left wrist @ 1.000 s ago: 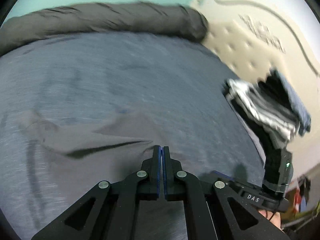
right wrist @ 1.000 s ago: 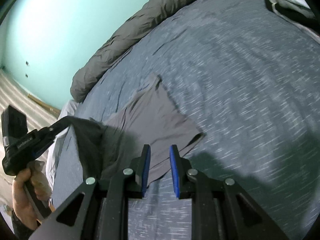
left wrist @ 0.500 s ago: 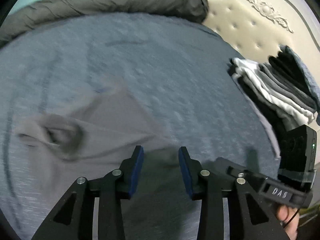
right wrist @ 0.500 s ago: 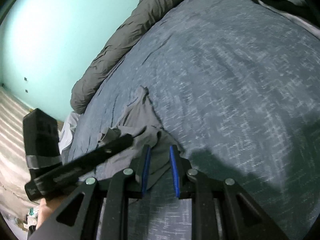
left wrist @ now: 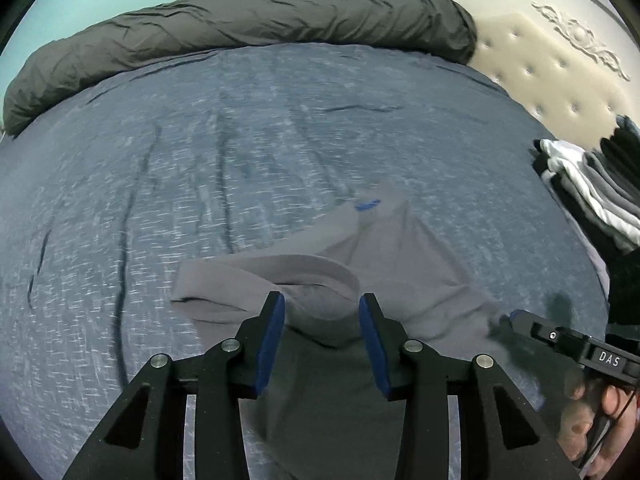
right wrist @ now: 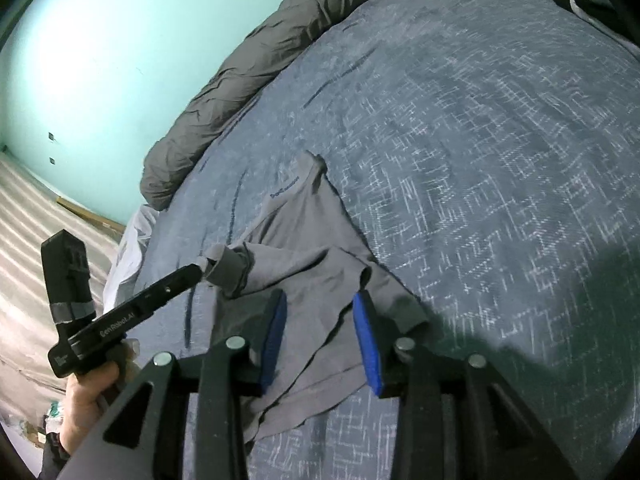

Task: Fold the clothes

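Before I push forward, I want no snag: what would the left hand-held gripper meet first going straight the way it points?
Most likely the rumpled fold of the grey garment, bunched just ahead of the open left hand-held gripper. Beyond it lies the blue bedspread. Depth is hard to judge here.

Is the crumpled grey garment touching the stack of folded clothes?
Apart. Left wrist view shows blue patterned bedspread between the crumpled grey garment and the folded clothes stack.
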### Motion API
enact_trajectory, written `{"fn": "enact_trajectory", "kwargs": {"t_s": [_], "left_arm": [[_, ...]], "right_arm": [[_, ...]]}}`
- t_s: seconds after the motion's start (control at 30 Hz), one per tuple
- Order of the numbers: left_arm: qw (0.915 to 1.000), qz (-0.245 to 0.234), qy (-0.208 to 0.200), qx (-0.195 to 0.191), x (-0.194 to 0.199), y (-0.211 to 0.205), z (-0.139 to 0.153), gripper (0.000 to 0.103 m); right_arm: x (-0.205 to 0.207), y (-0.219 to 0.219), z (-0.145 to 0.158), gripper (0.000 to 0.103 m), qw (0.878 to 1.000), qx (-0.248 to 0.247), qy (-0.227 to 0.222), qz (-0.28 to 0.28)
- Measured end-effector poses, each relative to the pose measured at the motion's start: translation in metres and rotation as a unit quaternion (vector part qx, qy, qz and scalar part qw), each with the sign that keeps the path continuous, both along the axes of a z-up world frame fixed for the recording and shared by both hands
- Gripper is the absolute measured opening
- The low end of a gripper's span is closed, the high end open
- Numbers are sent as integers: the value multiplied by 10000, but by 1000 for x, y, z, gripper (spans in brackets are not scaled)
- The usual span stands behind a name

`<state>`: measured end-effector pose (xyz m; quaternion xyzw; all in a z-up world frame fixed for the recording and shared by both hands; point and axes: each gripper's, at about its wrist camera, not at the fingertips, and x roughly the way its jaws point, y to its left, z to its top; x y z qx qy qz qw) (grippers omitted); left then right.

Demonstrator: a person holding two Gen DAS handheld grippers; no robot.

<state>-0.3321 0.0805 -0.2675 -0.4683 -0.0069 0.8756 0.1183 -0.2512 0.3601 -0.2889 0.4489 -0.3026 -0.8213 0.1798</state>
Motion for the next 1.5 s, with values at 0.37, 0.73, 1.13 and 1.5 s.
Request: {"fn": "enact_trajectory", "kwargs": {"t_s": [0.37,0.73,1.13,1.5], "left_arm": [[9992,-362,126,-128,1,7,-9,42],[9988,-438,195,-118,4,8,-6,42],[9980,-561,196,-194,2,18,-5,42],[9977,-608,137,-257,-4,24,-18,33]], "right_arm": [[-10,-13,-7,21,9988,477,-39,49],[-15,-12,-11,2,9986,530,-21,26],[-18,-15,-4,26,9957,912,1,-139],[-22,-25,-10,13,9943,1059,108,11]]}}
